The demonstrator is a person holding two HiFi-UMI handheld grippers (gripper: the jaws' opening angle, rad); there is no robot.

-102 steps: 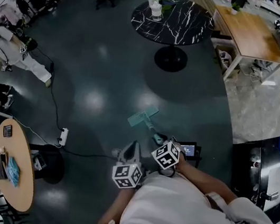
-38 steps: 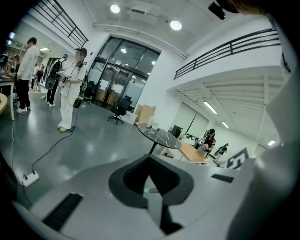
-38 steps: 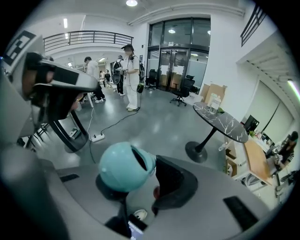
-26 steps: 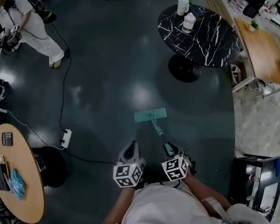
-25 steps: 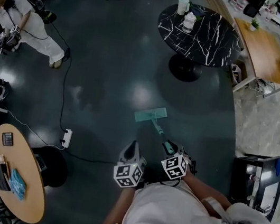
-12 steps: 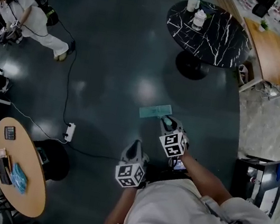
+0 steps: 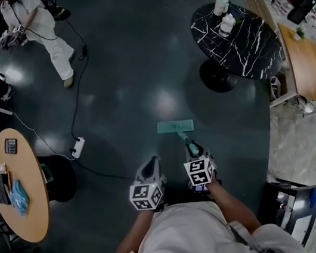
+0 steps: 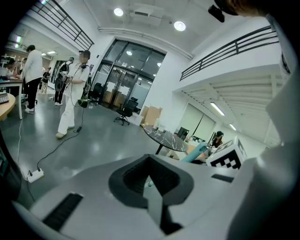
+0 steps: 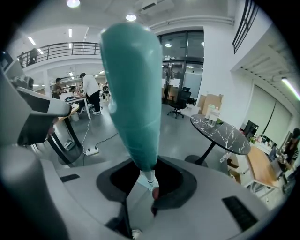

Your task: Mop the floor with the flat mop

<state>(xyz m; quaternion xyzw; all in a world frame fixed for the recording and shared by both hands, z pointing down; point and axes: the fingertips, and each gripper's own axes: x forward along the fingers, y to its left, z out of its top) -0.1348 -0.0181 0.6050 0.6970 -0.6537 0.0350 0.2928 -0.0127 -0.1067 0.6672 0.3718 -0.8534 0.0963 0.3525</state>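
Observation:
The flat mop's teal head point(image 7: 175, 126) lies flat on the dark glossy floor point(image 7: 128, 87) in front of me. Its pole slants back to a teal grip point(image 7: 192, 149), which fills the right gripper view point(image 9: 133, 93). My right gripper point(image 7: 196, 158) is shut on that grip, and its marker cube point(image 7: 199, 171) shows just behind. My left gripper point(image 7: 150, 166) hangs beside it to the left, apart from the mop, jaws together with nothing between them. The left gripper view point(image 8: 150, 183) shows the teal grip point(image 8: 198, 152) off to the right.
A round black marble table point(image 7: 245, 41) with cups point(image 7: 220, 4) stands ahead, with a wooden table point(image 7: 308, 64) to its right. A power strip point(image 7: 77, 146) and its cable lie at the left. A person in white point(image 7: 39, 26) stands far left. A round wooden table point(image 7: 33, 198) and a black cabinet point(image 7: 292, 204) flank me.
My right gripper has drawn back toward my body along the mop's line in the last half second. The mop head has barely shifted. The left gripper has stayed put.

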